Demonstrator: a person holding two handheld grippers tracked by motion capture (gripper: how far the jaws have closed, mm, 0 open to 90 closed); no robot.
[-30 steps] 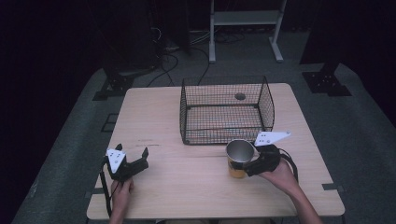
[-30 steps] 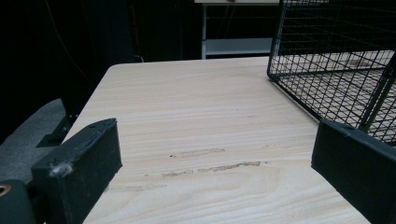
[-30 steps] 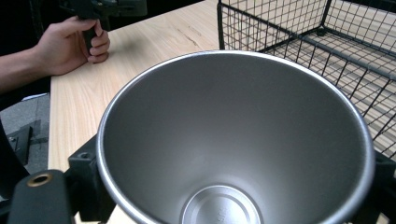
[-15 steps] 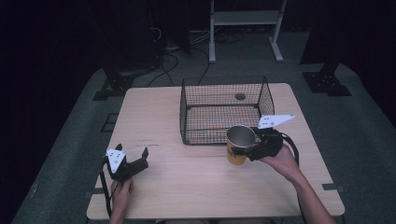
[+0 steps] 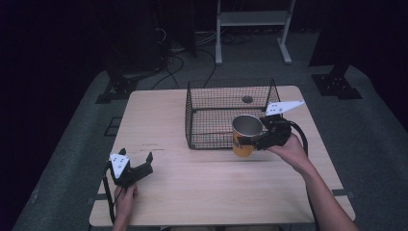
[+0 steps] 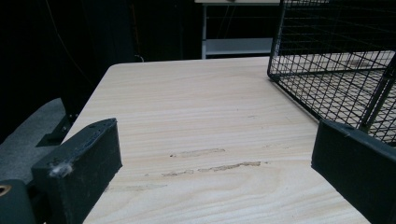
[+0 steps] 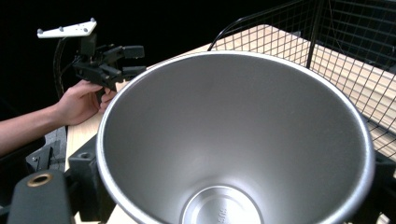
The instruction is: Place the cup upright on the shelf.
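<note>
A metal cup (image 5: pixel 246 135) with a yellow outside is held upright, above the table, just in front of the front wall of the black wire basket (image 5: pixel 226 84). My right gripper (image 5: pixel 252 141) is shut on the cup from its right side. The right gripper view looks down into the cup's shiny bare inside (image 7: pixel 233 140), with the basket's mesh (image 7: pixel 341 51) just beyond. My left gripper (image 5: pixel 138 166) rests near the table's front left edge. It is open, and only bare wood lies between its jaws in the left gripper view (image 6: pixel 210 177).
The basket stands at the back middle of the wooden table (image 5: pixel 159 120), and its near corner (image 6: pixel 336 65) is to the right in the left gripper view. Dark floor with cables and a white stand (image 5: pixel 252 19) lies behind.
My right gripper has carried the cup up and away from me, toward the basket. The left gripper has stayed where it was.
</note>
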